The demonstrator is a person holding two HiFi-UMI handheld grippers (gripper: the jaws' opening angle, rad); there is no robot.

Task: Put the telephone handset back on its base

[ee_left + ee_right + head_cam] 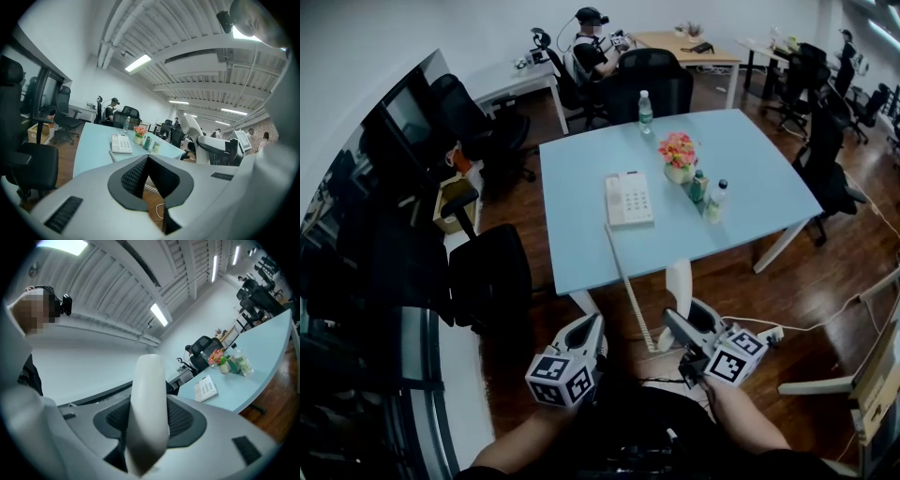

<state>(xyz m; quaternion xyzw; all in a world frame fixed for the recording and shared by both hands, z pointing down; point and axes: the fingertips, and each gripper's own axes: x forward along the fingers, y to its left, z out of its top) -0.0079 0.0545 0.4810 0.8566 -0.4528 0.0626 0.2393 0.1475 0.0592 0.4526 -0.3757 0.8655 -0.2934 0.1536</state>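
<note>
The white telephone base (629,199) with its keypad lies near the middle of the light-blue table (750,178); it also shows far off as the base (122,143) and the base (206,389). Its coiled cord (630,286) runs off the table's front edge down toward my grippers. My right gripper (672,321) is shut on the white handset (149,408), which stands up between the jaws, well short of the table. My left gripper (595,325) hangs beside it, shut, with nothing between its pads (136,176).
A pot of flowers (679,155), a green can (698,186) and a bottle (714,202) stand right of the base; another bottle (645,108) is at the far edge. Black chairs (492,272) ring the table. A person (591,47) sits at the back desk.
</note>
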